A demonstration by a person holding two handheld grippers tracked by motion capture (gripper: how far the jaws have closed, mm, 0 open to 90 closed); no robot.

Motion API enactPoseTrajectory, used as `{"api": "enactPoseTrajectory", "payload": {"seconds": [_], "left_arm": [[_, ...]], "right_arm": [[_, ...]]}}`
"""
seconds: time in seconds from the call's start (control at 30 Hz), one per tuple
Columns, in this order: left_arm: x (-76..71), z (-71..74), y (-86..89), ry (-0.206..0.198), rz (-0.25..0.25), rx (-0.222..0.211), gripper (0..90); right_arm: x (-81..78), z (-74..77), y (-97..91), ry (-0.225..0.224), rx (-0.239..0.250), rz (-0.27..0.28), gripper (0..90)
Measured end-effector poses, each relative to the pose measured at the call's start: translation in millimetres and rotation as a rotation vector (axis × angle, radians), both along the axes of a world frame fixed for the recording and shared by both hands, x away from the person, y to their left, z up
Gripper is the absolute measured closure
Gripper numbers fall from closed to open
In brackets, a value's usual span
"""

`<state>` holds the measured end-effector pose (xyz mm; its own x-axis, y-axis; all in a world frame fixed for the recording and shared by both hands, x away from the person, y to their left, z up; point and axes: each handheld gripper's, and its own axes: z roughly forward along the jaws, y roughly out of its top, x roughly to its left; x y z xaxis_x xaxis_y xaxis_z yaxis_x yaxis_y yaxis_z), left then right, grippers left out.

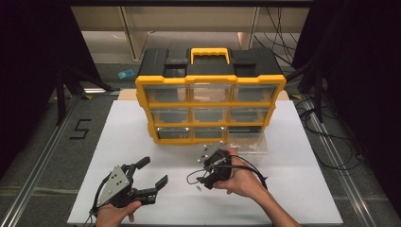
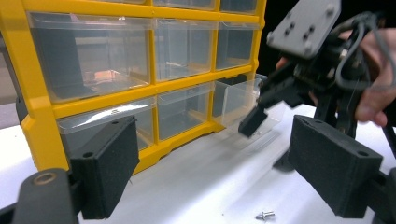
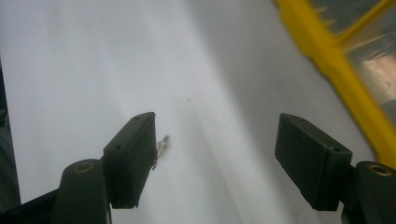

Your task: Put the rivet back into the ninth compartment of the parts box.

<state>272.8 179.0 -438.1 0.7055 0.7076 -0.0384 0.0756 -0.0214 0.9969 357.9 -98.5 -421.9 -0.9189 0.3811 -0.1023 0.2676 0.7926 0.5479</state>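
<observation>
Bare white table top gives free passage; behind, the yellow-and-black 9-drawer plastic organiser and its pulled-out clear drawer block.

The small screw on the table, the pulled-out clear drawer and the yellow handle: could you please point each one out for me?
small screw (image 2: 265, 215): left gripper view, on its shank.
pulled-out clear drawer (image 1: 248, 142): high view, on its front wall.
yellow handle (image 1: 210, 50): high view, on its top bar.
</observation>
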Motion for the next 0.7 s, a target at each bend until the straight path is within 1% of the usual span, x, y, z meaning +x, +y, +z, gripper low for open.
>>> {"api": "enactPoseTrajectory", "payload": {"seconds": [0.07,0.1,0.17,0.27,0.33,0.4,0.47,0.53,0.6,0.63,0.67,0.7], "left_arm": [[0.4,-0.1,0.3,0.000,0.002,0.001,16.0],[0.5,-0.1,0.4,0.001,0.003,0.001,16.0],[0.2,0.0,0.5,0.000,0.001,0.002,15.9],[0.4,-0.1,0.2,0.002,0.002,-0.001,16.0],[0.0,-0.2,0.0,0.001,0.000,0.000,16.0],[0.1,0.0,0.1,0.003,0.001,-0.002,16.0],[0.3,-0.1,0.2,0.002,0.002,0.000,16.0],[0.1,-0.3,0.2,0.003,0.001,0.000,16.0],[0.6,-0.2,0.3,0.003,0.003,-0.003,16.0],[0.6,-0.3,0.2,0.004,0.003,-0.003,16.0],[0.6,-0.4,0.2,0.003,0.001,0.000,16.0],[0.4,-0.5,0.1,0.003,0.001,0.000,16.0]], "right_arm": [[-0.6,-5.9,3.3,0.031,-0.014,0.014,31.8],[-1.2,-9.2,5.0,0.040,-0.026,0.015,32.3],[-2.3,-14.1,8.0,0.057,-0.044,0.033,34.6],[-3.0,-20.5,12.4,0.064,-0.083,0.054,35.7],[-4.8,-23.4,15.1,0.081,-0.096,0.057,37.3],[-5.2,-25.8,17.4,0.094,-0.102,0.071,38.5],[-5.7,-27.6,19.1,0.092,-0.110,0.066,39.9],[-5.5,-29.4,20.4,0.100,-0.112,0.063,42.4],[-4.9,-30.2,21.4,0.117,-0.113,0.062,44.6],[-4.4,-31.1,22.0,0.121,-0.107,0.070,45.7],[-4.7,-31.8,22.8,0.117,-0.114,0.063,47.4],[-4.5,-32.5,23.6,0.125,-0.112,0.071,49.1]]}}
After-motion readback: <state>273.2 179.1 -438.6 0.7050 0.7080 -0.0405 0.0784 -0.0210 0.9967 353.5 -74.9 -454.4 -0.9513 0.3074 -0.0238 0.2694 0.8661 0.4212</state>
